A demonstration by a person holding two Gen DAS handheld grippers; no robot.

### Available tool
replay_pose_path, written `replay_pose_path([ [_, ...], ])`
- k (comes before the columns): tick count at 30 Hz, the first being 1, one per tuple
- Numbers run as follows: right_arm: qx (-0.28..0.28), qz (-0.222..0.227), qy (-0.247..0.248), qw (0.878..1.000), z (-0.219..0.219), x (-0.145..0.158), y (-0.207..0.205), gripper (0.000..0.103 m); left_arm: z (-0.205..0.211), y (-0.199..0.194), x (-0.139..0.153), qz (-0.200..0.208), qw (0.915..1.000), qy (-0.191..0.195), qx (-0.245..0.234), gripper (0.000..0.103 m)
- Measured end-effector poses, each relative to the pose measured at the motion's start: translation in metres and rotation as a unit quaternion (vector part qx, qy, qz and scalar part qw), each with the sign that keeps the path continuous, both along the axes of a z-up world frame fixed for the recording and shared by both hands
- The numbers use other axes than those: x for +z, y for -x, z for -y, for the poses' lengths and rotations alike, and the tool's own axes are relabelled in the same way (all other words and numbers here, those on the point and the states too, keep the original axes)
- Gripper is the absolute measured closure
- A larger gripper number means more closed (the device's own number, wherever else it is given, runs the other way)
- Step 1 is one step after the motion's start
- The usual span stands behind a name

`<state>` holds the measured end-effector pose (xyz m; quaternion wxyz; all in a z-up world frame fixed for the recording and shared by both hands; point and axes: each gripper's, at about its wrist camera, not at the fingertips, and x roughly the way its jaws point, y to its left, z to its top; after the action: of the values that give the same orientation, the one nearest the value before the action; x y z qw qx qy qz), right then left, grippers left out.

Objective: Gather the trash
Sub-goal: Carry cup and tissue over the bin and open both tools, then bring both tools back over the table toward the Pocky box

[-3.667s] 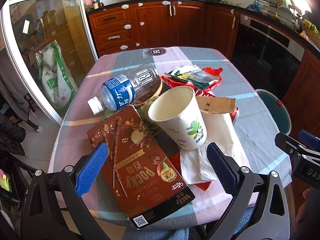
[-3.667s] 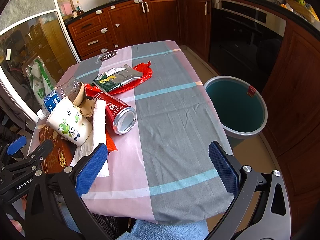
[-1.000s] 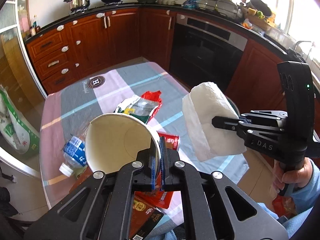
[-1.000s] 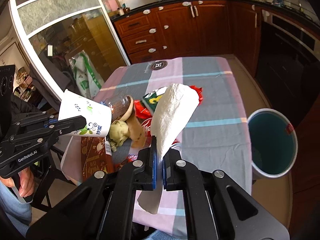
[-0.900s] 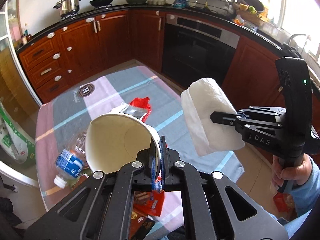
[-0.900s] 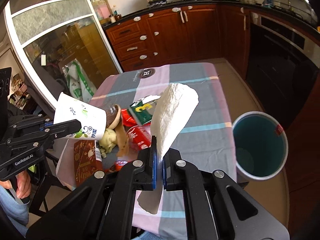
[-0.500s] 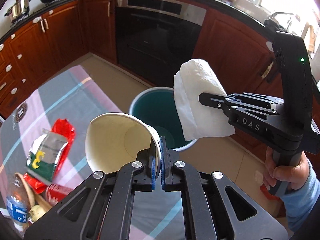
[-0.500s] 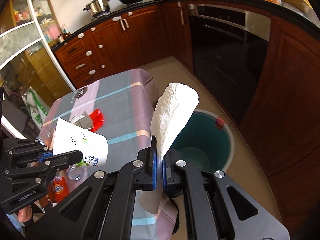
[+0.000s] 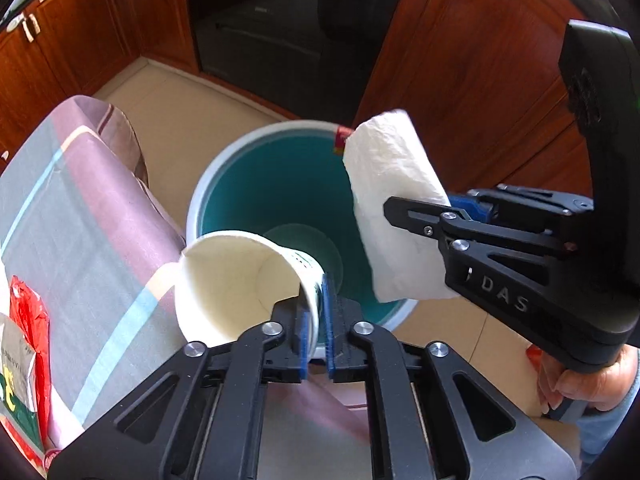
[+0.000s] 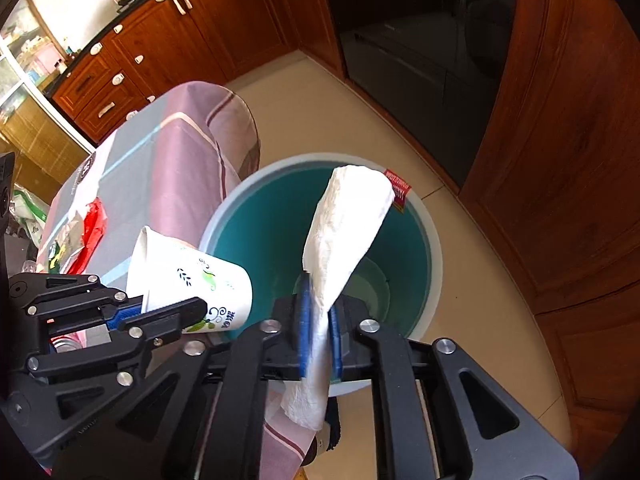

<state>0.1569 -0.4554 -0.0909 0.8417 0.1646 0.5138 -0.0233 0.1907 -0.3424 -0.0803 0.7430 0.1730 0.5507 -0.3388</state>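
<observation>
Your left tool (image 9: 316, 332) has just been opening, the paper cup (image 9: 236, 284) wall loose between its parted jaws. Your right tool (image 10: 318, 332) has also been opening, the paper towel (image 10: 344, 232) hanging between them. Both sit above the teal bin (image 9: 280, 184), beside the worktop (image 9: 80, 240).

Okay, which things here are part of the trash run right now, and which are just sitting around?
In the job:
paper cup in the left gripper
paper towel in the right gripper
trash bin

Just there:
table
red wrapper
cabinets
oven
</observation>
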Motion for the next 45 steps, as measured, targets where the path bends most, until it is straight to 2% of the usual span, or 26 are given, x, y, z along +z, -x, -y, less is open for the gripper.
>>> replay_pose_path([
  [1, -0.004, 0.001, -0.001, 1.000, 0.000, -0.001, 0.000, 0.049, 0.001, -0.002, -0.003, 0.003, 0.9999, -0.011, 0.002, 0.060],
  [2, -0.006, 0.005, 0.001, 1.000, -0.001, -0.001, -0.001, 0.036, 0.001, -0.002, -0.003, 0.015, 0.9997, -0.020, 0.007, 0.041],
  [4, -0.003, 0.006, 0.006, 1.000, -0.003, -0.001, -0.004, 0.036, -0.001, -0.003, 0.001, 0.038, 0.9990, -0.020, 0.009, 0.037],
  [6, -0.006, 0.004, 0.002, 1.000, -0.003, 0.000, -0.006, 0.028, -0.003, -0.003, 0.004, 0.032, 0.9992, -0.022, 0.010, 0.035],
  [10, -0.011, 0.003, 0.005, 1.000, -0.005, 0.007, -0.005, 0.026, -0.012, 0.000, 0.017, 0.038, 0.9989, -0.016, 0.022, 0.029],
  [12, -0.011, 0.006, 0.006, 1.000, -0.008, 0.013, -0.003, 0.020, -0.018, -0.001, 0.022, 0.040, 0.9987, -0.007, 0.030, 0.026],
  [17, -0.006, 0.016, 0.012, 1.000, -0.023, 0.035, 0.009, 0.018, -0.040, 0.014, 0.043, 0.046, 0.9974, 0.010, 0.054, 0.013],
  [20, -0.002, 0.028, 0.019, 0.999, -0.037, 0.053, 0.021, 0.018, -0.059, 0.027, 0.061, 0.054, 0.9959, 0.025, 0.068, 0.007],
  [25, 0.027, 0.053, 0.027, 0.998, -0.075, 0.085, 0.042, 0.014, -0.108, 0.058, 0.094, 0.077, 0.9913, 0.053, 0.092, 0.005],
  [30, 0.073, 0.071, 0.032, 0.994, -0.121, 0.113, 0.058, 0.014, -0.166, 0.086, 0.120, 0.106, 0.9849, 0.061, 0.123, 0.004],
  [33, 0.102, 0.078, 0.030, 0.991, -0.152, 0.124, 0.066, 0.014, -0.211, 0.099, 0.132, 0.118, 0.9810, 0.052, 0.145, 0.004],
  [40, 0.180, 0.079, 0.034, 0.980, -0.226, 0.137, 0.084, 0.014, -0.302, 0.123, 0.138, 0.145, 0.9660, 0.014, 0.213, 0.004],
  [45, 0.233, 0.064, 0.031, 0.970, -0.276, 0.128, 0.088, 0.014, -0.369, 0.142, 0.119, 0.129, 0.9544, -0.009, 0.269, 0.004],
])
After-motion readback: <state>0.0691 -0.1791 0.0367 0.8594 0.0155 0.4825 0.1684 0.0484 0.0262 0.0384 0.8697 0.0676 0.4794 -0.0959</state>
